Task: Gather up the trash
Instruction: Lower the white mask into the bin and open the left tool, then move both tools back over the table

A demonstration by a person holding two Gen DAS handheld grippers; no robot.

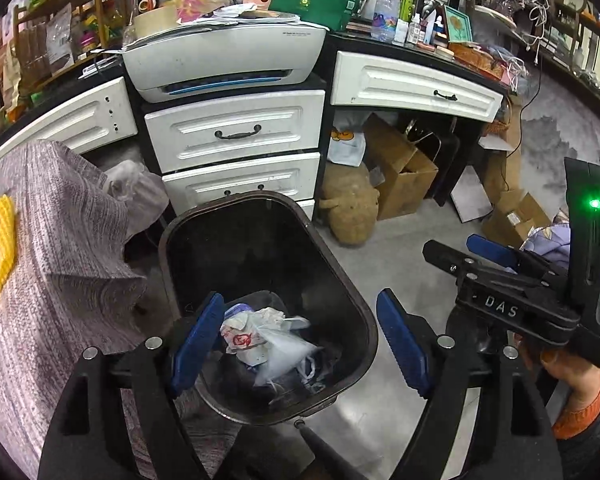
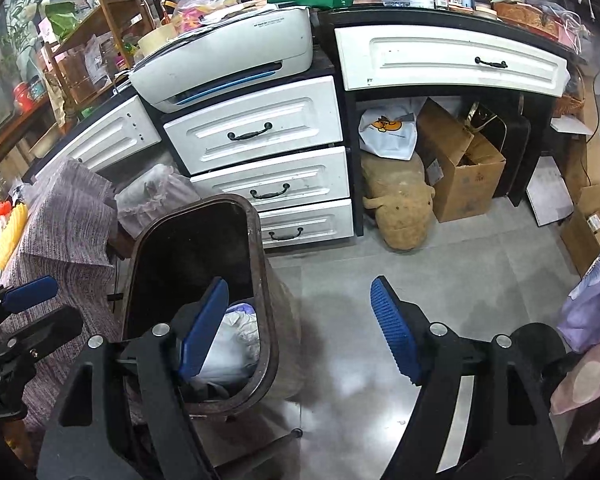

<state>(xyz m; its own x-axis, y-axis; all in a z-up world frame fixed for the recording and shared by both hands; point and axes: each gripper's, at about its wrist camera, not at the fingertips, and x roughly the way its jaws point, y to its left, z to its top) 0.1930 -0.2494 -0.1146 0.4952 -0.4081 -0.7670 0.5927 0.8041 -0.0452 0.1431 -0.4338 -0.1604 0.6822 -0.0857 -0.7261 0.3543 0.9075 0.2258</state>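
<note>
A dark brown trash bin (image 1: 342, 276) stands on the floor in front of white drawers. Inside it lie crumpled plastic bags (image 1: 259, 340), one white with red print. My left gripper (image 1: 300, 344) hangs open right above the bin's mouth; the bags lie below its blue pads, which do not touch them. My right gripper (image 2: 300, 328) is open and empty, its left finger over the bin (image 2: 267, 280) rim, its right finger over bare floor. In the left wrist view the right gripper (image 1: 460, 252) shows to the right of the bin, held by a hand (image 1: 568, 368).
White drawers (image 1: 235, 132) with a printer (image 1: 223, 60) on top stand behind the bin. A table under grey-purple cloth (image 1: 47, 248) crowds the bin's left. A tan plush toy (image 2: 400, 208) and cardboard boxes (image 2: 464, 168) sit under the desk. Grey floor (image 2: 440, 280) stretches to the right.
</note>
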